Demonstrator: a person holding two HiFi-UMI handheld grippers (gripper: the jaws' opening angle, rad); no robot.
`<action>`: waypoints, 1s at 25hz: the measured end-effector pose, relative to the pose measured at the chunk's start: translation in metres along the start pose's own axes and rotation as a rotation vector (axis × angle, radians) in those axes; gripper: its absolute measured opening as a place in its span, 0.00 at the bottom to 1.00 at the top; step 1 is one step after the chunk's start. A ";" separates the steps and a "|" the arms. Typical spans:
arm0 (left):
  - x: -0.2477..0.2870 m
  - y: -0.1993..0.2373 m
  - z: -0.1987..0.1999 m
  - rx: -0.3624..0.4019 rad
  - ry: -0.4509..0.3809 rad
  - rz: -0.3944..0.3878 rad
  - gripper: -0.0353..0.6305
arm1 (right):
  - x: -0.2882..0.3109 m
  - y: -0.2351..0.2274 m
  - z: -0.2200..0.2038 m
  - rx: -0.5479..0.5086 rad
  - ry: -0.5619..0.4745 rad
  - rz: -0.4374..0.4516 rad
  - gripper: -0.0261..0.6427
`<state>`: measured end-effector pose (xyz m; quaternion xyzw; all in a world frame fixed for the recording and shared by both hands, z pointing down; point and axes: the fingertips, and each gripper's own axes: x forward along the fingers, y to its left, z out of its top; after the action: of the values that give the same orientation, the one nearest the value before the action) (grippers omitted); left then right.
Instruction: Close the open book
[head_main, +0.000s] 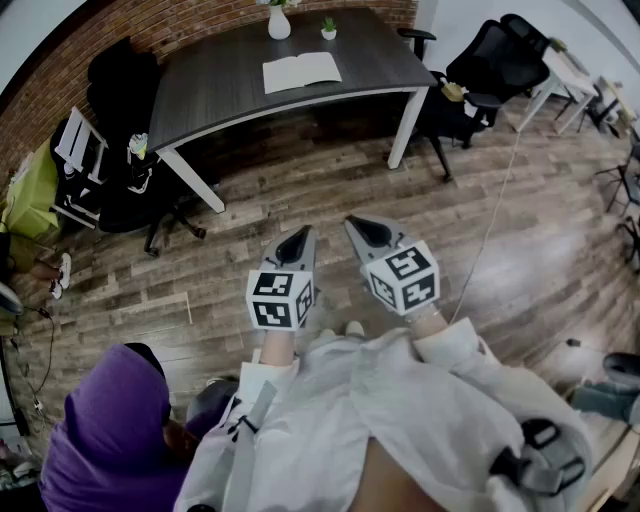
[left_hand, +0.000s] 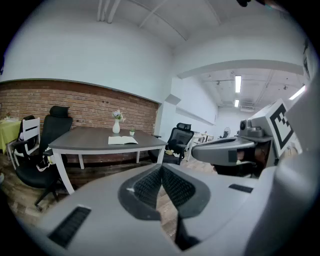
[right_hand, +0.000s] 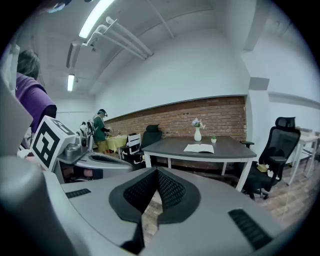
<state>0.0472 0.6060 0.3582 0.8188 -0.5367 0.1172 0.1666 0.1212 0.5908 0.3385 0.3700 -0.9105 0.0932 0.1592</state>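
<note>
One open white book (head_main: 301, 72) lies on the one dark grey table (head_main: 215, 85), well apart from the grey left gripper (head_main: 296, 240) and right gripper (head_main: 366, 229), both jaw pairs fully together and empty; one white vase (head_main: 279, 23), flowers cropped in head view.

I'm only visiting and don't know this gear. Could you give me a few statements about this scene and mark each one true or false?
1. The book lies open on the table. True.
2. The left claw is gripping the book. False: it is shut on nothing, well short of the table.
3. A white vase stands on the table beyond the book. True.
4. The right claw is wide open. False: its jaws are together and empty.
</note>
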 end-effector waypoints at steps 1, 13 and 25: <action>0.000 0.000 -0.001 -0.007 0.002 0.001 0.06 | 0.000 -0.001 -0.001 0.002 0.001 0.001 0.04; 0.006 -0.004 -0.007 -0.038 0.019 0.003 0.06 | -0.001 -0.011 -0.010 0.004 0.015 0.011 0.04; 0.020 -0.014 -0.003 -0.038 -0.005 -0.011 0.06 | 0.000 -0.027 -0.008 0.025 -0.025 0.049 0.04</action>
<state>0.0681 0.5959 0.3657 0.8188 -0.5346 0.1042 0.1813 0.1419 0.5738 0.3476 0.3508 -0.9200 0.1035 0.1408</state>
